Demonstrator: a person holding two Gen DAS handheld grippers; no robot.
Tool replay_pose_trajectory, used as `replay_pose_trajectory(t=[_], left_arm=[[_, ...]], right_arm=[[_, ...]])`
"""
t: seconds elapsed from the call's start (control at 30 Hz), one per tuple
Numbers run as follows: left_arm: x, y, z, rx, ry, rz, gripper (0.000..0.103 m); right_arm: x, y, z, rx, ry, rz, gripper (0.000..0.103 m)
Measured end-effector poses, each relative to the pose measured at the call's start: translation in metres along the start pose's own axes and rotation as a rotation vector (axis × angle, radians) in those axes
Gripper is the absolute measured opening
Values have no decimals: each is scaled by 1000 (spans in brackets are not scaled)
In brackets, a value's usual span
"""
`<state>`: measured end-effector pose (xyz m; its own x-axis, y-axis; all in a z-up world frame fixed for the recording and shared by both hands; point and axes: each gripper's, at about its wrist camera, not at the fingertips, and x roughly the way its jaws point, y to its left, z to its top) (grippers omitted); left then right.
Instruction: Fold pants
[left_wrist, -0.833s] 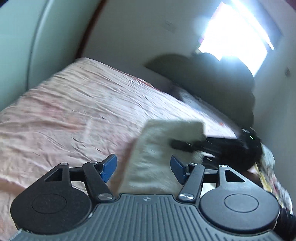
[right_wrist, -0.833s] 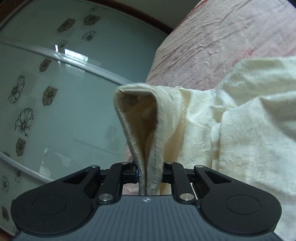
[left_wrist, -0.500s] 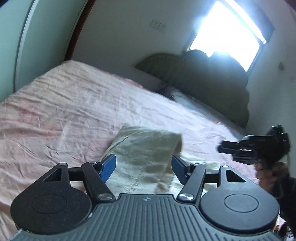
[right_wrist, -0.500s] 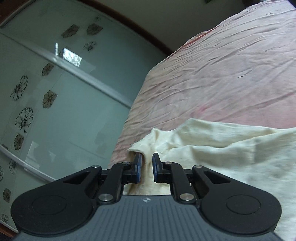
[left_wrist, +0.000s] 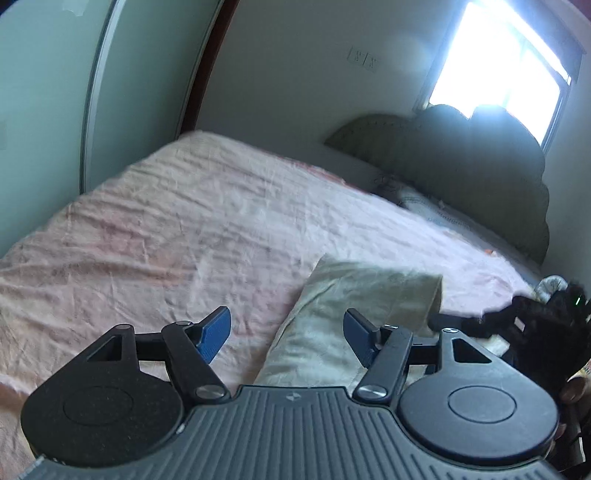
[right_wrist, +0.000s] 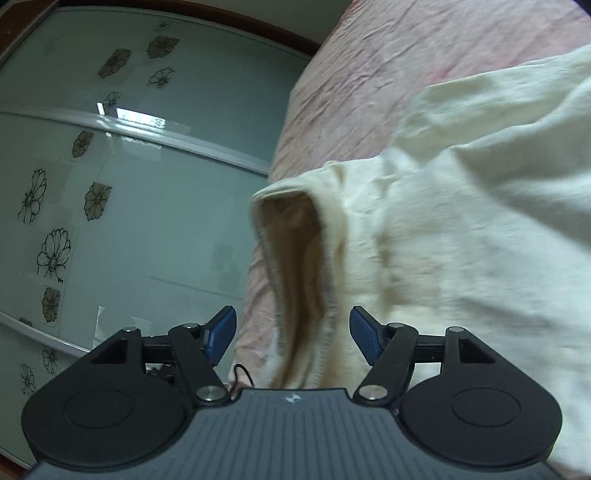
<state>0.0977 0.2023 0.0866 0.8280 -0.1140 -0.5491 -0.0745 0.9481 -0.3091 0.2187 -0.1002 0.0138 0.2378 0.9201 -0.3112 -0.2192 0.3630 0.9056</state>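
Note:
Cream pants lie folded on the pink bed sheet. My left gripper is open and empty, held above the near end of the pants. The right gripper shows in the left wrist view as a dark blurred shape at the pants' right edge. In the right wrist view my right gripper is open, its blue pads either side of a raised loop of the pants' edge. The rest of the pants spreads to the right.
A glass wardrobe door with flower prints stands beside the bed. A dark green headboard and a pillow are at the far end under a bright window. The pink sheet stretches to the left.
My right gripper has opened wide, from shut on the pants' edge 0.8 s ago. The fabric loop now stands loose between its pads. My left gripper stayed open and tilted slightly.

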Motion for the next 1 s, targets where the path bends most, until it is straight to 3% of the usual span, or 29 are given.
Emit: replay_pose_trajectory(t=[0.17,0.2,0.23,0.43,0.63,0.83,0.93,1.0], left_arm=[[7,8,-9,-36,32,0,69],[6,9,-10,-41,31,-4,70],[5,10,-10,-43,31,-3,72],[-8,14,-2,-61,-14,-25,77],[-9,-19,12,28,-48,-132,79],[16,-73,3,84,-19,-271,83],[36,-106,-12,129,35,-344,83],[49,-127,-24,175,74,-388,84]], right_arm=[[44,20,-9,-52,36,-66,67],[51,22,-12,-73,25,-81,49],[58,24,-14,-96,45,-102,11],[47,32,-1,-136,78,-66,11],[-25,51,35,-213,119,-9,11],[-138,28,58,-224,147,-211,11],[-169,-5,54,-206,182,-356,12],[-178,-28,49,-155,155,-389,12]])
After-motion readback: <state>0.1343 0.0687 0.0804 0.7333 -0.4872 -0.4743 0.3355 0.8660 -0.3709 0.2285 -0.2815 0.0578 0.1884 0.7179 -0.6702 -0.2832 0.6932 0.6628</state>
